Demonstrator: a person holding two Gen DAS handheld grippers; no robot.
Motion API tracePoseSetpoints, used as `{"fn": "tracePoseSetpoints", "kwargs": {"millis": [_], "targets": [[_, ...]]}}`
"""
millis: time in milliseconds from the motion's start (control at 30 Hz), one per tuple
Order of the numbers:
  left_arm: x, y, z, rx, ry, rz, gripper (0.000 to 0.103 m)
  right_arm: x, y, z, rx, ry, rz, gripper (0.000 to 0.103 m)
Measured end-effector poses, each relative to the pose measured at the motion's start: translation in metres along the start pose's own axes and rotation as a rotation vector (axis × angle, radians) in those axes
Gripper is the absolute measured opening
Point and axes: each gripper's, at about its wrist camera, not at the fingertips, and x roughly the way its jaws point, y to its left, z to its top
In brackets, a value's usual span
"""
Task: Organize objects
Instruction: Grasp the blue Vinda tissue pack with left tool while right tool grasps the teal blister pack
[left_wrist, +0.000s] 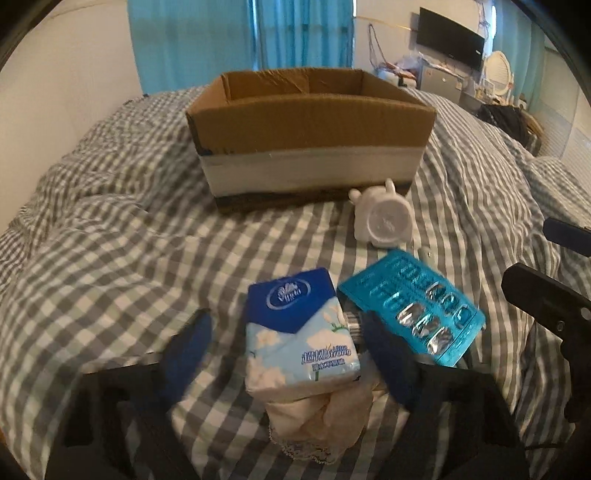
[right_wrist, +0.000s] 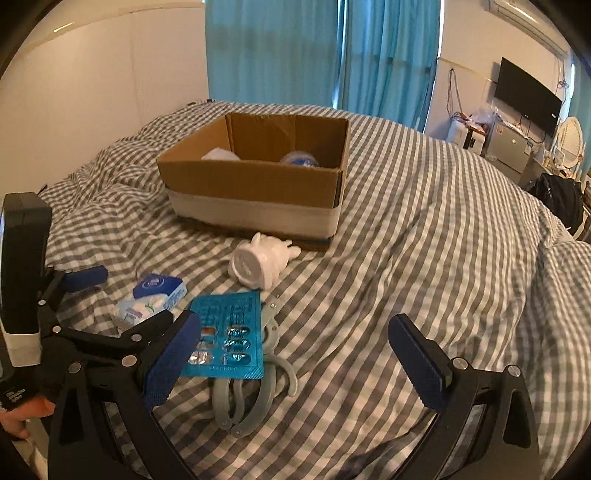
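Observation:
An open cardboard box (left_wrist: 306, 122) (right_wrist: 255, 184) stands on the checked bed and holds a white thing and a blue-lidded tub (right_wrist: 300, 159). My left gripper (left_wrist: 291, 343) is open around a blue tissue pack (left_wrist: 299, 332) (right_wrist: 155, 295) that lies on a cream cloth (left_wrist: 325, 410). A teal pill blister (left_wrist: 413, 310) (right_wrist: 227, 336) lies right of the pack, over grey handcuffs (right_wrist: 251, 391). A white figurine (left_wrist: 382, 221) (right_wrist: 262, 262) lies on its side in front of the box. My right gripper (right_wrist: 295, 365) is open and empty above the blister and handcuffs.
The grey-and-white checked bedcover (right_wrist: 424, 258) is rumpled at the left. Blue curtains (right_wrist: 325, 51) hang behind the bed. A wall TV (right_wrist: 528, 98) and cluttered furniture stand at the far right.

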Motion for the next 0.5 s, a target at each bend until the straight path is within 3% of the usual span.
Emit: {"fn": "tracePoseSetpoints", "kwargs": {"millis": [33,333,500], "targets": [[0.002,0.001,0.000,-0.003,0.009,-0.014,0.053,0.002,0.001,-0.001,-0.001,0.008,-0.002,0.102],[-0.024,0.027,0.012,-0.050,-0.064,-0.004,0.053,0.022,0.021,-0.004,-0.036,0.068,0.017,0.102],[-0.019,0.041,0.010,-0.073,-0.058,0.008,0.053,0.043,0.042,-0.004,-0.072,0.110,0.040,0.102]]}}
